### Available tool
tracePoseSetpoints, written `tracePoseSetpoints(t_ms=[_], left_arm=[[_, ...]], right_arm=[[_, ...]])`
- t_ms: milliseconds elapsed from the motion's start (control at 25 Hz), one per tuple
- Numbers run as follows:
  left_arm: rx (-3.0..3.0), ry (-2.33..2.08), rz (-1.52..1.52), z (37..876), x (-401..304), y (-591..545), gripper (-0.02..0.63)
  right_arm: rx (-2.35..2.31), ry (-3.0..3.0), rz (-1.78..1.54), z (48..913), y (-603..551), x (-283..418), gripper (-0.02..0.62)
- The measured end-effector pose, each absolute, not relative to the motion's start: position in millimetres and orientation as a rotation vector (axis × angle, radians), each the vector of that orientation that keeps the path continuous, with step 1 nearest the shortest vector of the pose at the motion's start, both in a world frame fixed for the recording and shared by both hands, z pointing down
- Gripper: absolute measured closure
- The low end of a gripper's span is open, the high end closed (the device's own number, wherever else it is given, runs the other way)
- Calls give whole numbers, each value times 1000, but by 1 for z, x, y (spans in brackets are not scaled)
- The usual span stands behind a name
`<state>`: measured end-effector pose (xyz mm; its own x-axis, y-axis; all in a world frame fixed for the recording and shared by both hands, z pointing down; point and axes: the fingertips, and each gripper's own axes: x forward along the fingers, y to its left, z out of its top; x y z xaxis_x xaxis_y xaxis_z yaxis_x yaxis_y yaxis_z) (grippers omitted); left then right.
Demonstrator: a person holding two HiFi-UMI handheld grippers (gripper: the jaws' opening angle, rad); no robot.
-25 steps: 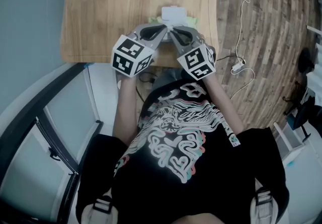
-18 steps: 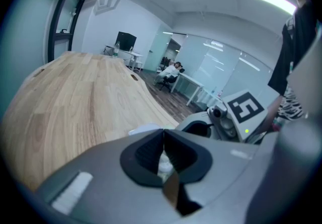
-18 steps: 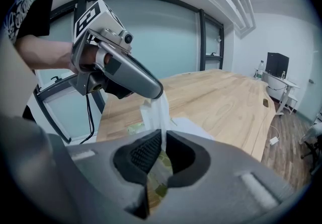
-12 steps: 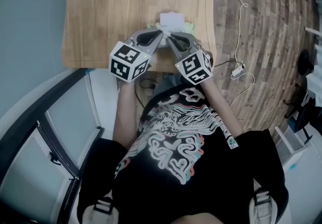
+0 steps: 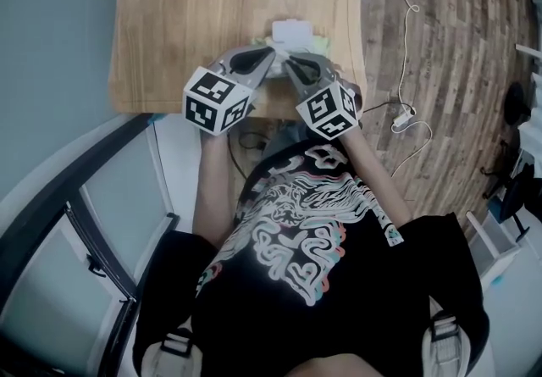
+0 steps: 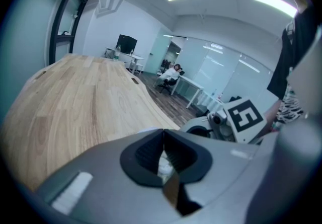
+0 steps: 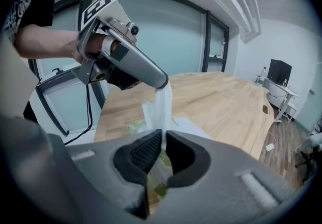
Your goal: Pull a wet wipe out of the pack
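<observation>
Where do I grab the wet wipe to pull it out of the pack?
Pinch the wet wipe on its loose top end, coming from above. It stands up out of the pack as a thin flat strip, so jaws can close on its flat faces, as the left gripper does.

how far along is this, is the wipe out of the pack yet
Done: the left gripper pinches the wet wipe, drawn up part-way above the pack. In hand: the right gripper seems shut on its lower end. Left: pulling it fully clear.
</observation>
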<state>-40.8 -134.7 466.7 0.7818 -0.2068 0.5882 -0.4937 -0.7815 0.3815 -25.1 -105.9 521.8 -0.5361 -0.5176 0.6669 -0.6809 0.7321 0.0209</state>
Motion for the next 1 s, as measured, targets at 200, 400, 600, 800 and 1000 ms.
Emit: tracePoseSetpoints(t_ms=[200, 400, 600, 800, 1000], left_arm=[[2442, -531, 699, 463, -43, -134, 614], [2454, -560, 683, 455, -49, -139, 614], [2445, -548, 680, 454, -52, -139, 614], [2443, -561, 658, 450, -52, -138, 614], [2443, -578, 635, 447, -56, -139, 614]], right_arm=[[906, -2260, 321, 522, -103, -26, 566], [902, -2257, 329, 524, -103, -28, 566], [914, -2251, 342, 524, -103, -26, 566], [914, -2252, 347, 523, -103, -26, 566], [911, -2246, 353, 526, -102, -25, 566]])
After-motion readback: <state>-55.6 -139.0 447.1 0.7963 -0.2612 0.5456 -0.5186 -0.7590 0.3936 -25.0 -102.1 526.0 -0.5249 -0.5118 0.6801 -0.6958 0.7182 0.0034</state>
